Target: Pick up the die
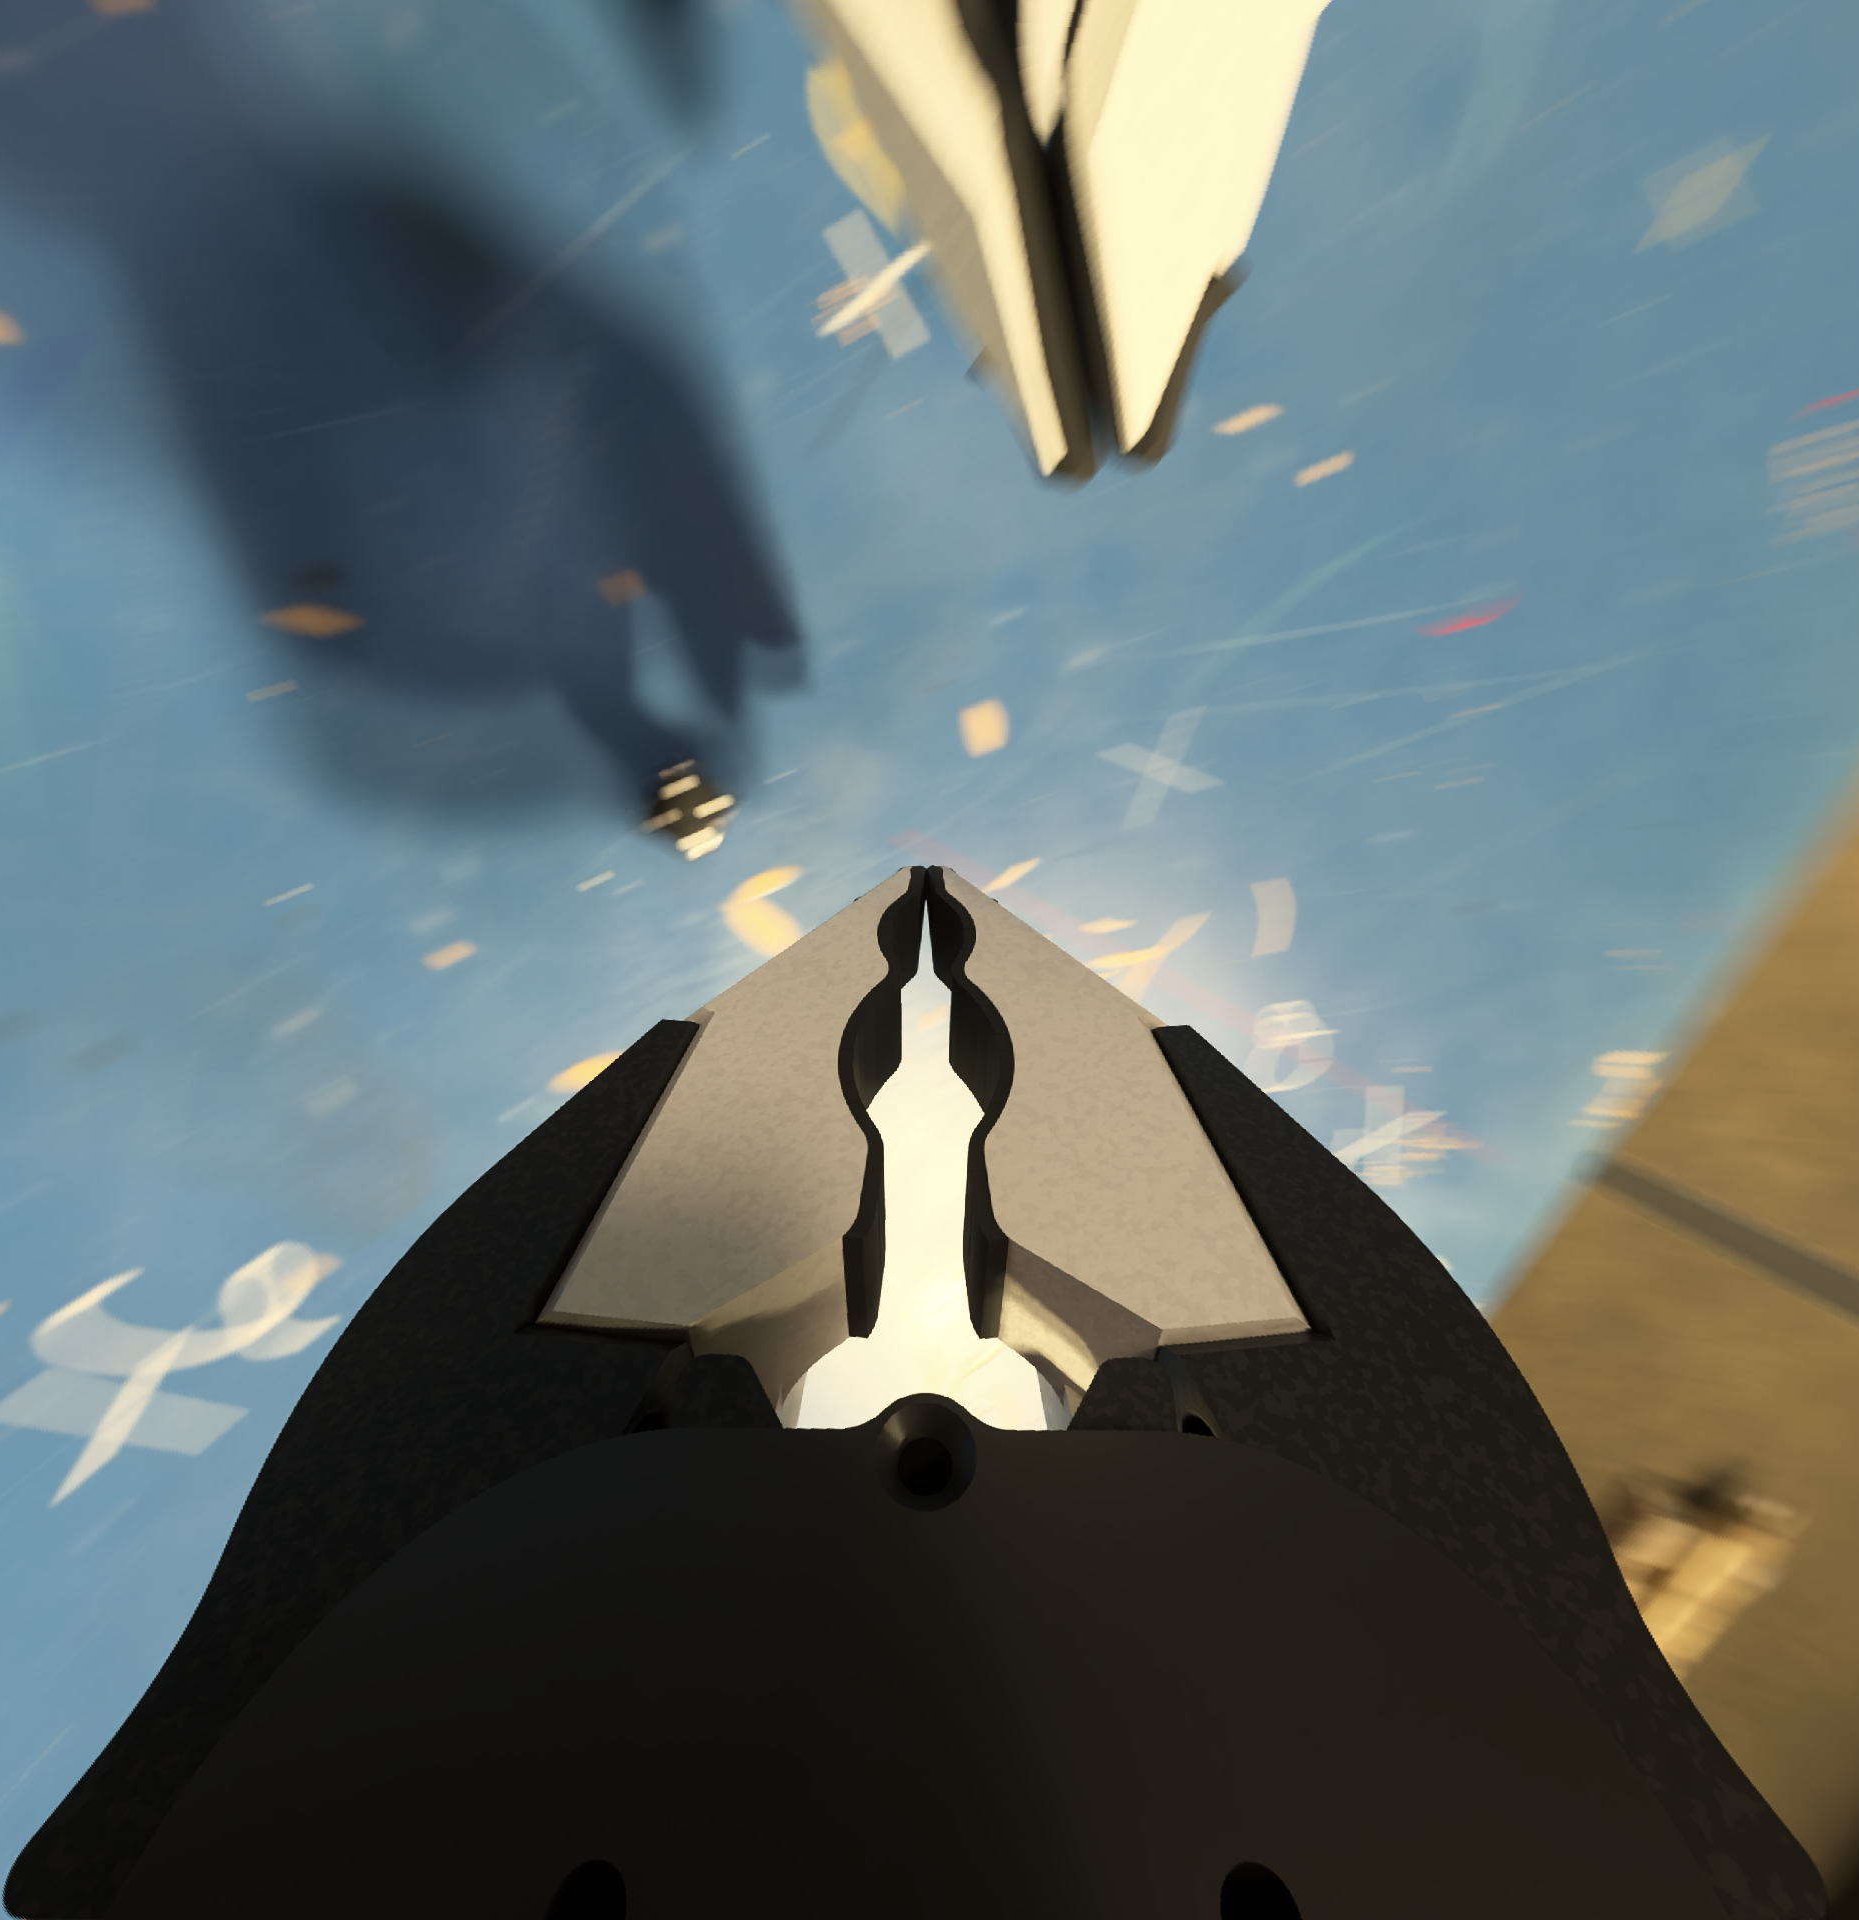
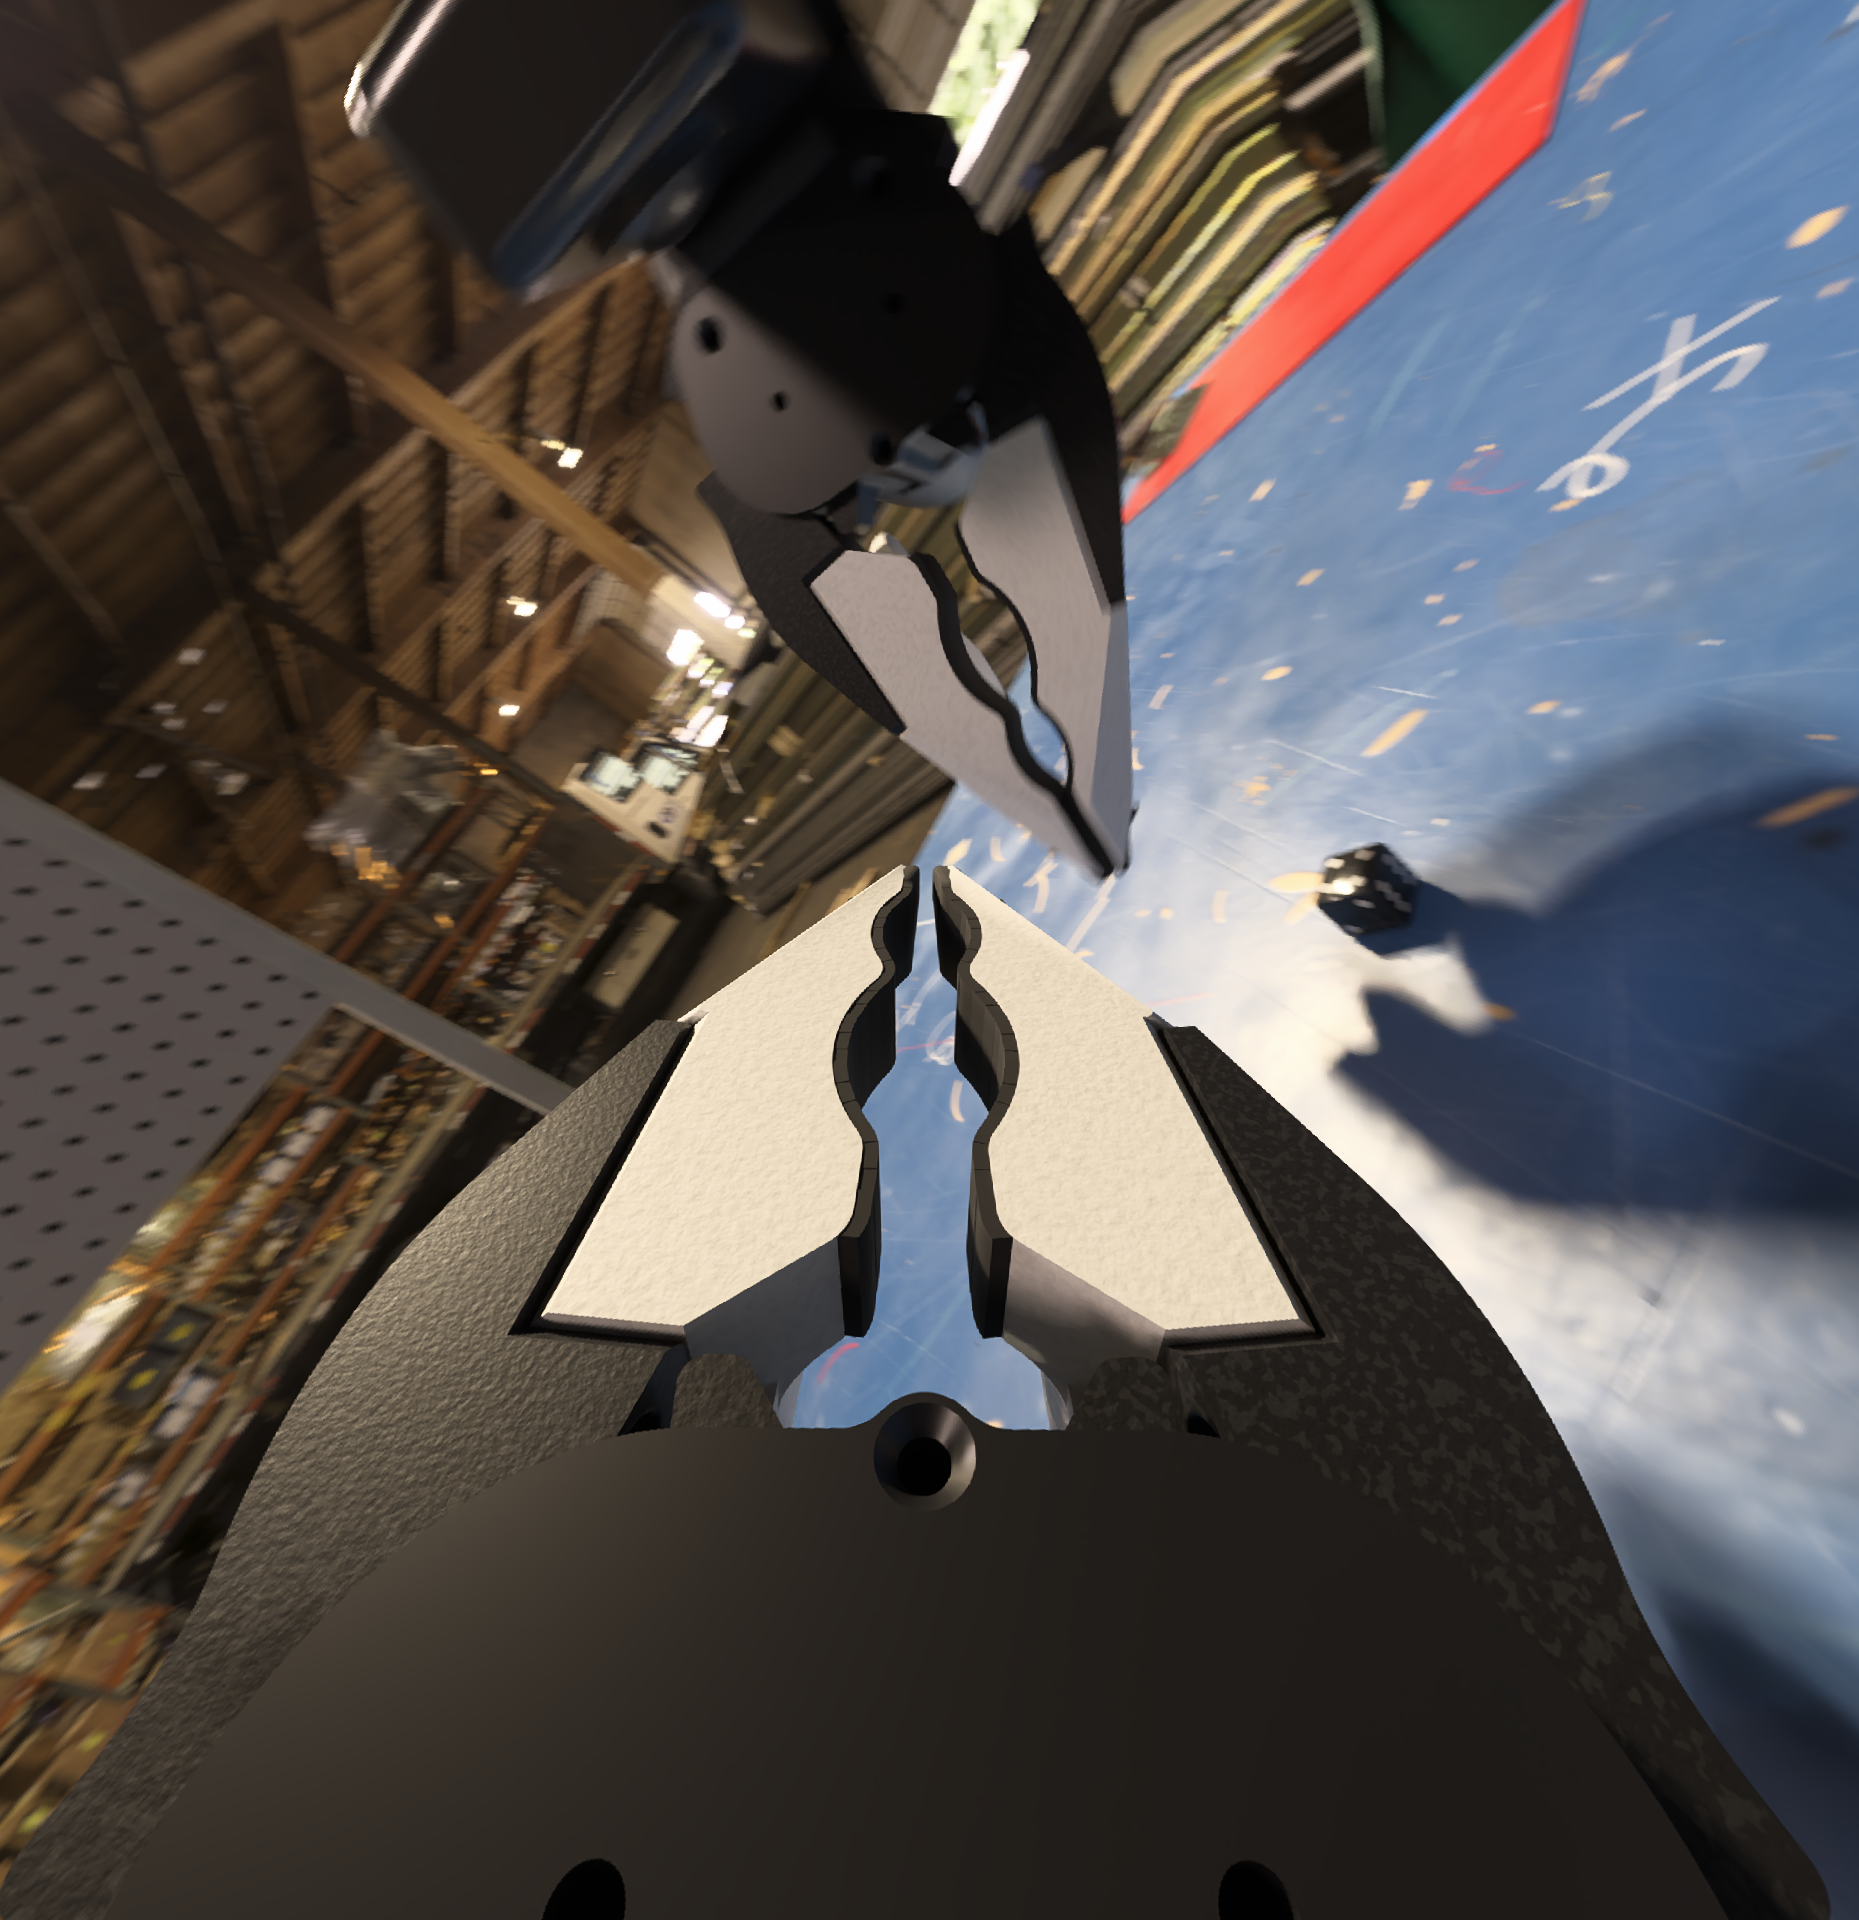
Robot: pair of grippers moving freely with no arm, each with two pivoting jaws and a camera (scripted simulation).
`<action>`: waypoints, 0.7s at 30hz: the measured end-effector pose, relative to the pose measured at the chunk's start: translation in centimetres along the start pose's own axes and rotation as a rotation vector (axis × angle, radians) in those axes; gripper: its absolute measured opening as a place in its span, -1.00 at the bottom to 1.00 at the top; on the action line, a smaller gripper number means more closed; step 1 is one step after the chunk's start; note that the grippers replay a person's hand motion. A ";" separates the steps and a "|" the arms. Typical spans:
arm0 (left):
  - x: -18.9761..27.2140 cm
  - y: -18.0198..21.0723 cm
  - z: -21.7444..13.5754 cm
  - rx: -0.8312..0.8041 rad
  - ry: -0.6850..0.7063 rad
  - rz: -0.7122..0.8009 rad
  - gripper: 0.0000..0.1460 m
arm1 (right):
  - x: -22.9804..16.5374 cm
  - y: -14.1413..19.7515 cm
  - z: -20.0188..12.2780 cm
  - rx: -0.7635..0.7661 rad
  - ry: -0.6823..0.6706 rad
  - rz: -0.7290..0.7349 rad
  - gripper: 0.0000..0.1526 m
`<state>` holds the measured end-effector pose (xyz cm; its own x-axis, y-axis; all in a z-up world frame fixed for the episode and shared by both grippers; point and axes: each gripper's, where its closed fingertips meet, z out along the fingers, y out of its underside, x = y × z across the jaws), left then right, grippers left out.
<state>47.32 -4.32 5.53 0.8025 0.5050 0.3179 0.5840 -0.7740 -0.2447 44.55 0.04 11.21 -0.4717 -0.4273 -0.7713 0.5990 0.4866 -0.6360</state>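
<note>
Hovering empty, left tongs pinched closed and right tongs barely parted, die untouched.

Black die with pale pips; blue counter flecked orange and white, red-edged; grippers' fingers white, black-backed.

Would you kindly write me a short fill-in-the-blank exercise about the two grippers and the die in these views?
1. The die lies on a ____ mat strewn with pale marks.
2. The left gripper has its fingertips ____.
3. Neither it nor the right gripper holds ____.
4. The mat's far edge has a ____ border.

Missing words: blue; shut; the die; red
</note>
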 end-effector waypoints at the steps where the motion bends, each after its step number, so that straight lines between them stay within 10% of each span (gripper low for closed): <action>1: -1.9 0.7 -0.3 -0.068 -0.159 0.030 -1.00 | 0.5 0.0 -0.4 -0.003 0.044 -0.013 -0.97; 5: -8.3 2.4 -4.8 -0.397 -0.861 0.259 -1.00 | 1.6 -0.5 -1.4 0.017 0.134 -0.041 -0.97; 8: -8.9 3.5 -5.8 -0.577 -1.021 0.350 -1.00 | 2.3 -0.7 -1.9 0.038 0.164 -0.030 -0.97; 15: -9.4 5.5 -3.9 -0.452 -0.862 0.284 -1.00 | 4.1 0.2 -2.2 -0.003 0.263 0.018 -0.97; 21: -5.2 2.3 -2.5 0.188 -0.144 0.044 -0.58 | 4.5 2.3 -0.3 -0.168 0.362 -0.020 -0.97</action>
<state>44.15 -9.67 5.58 0.8289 0.5321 0.1724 0.5498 -0.7185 -0.4261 43.65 -0.52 6.27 -0.6981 -0.1564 -0.6987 0.4872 0.6113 -0.6236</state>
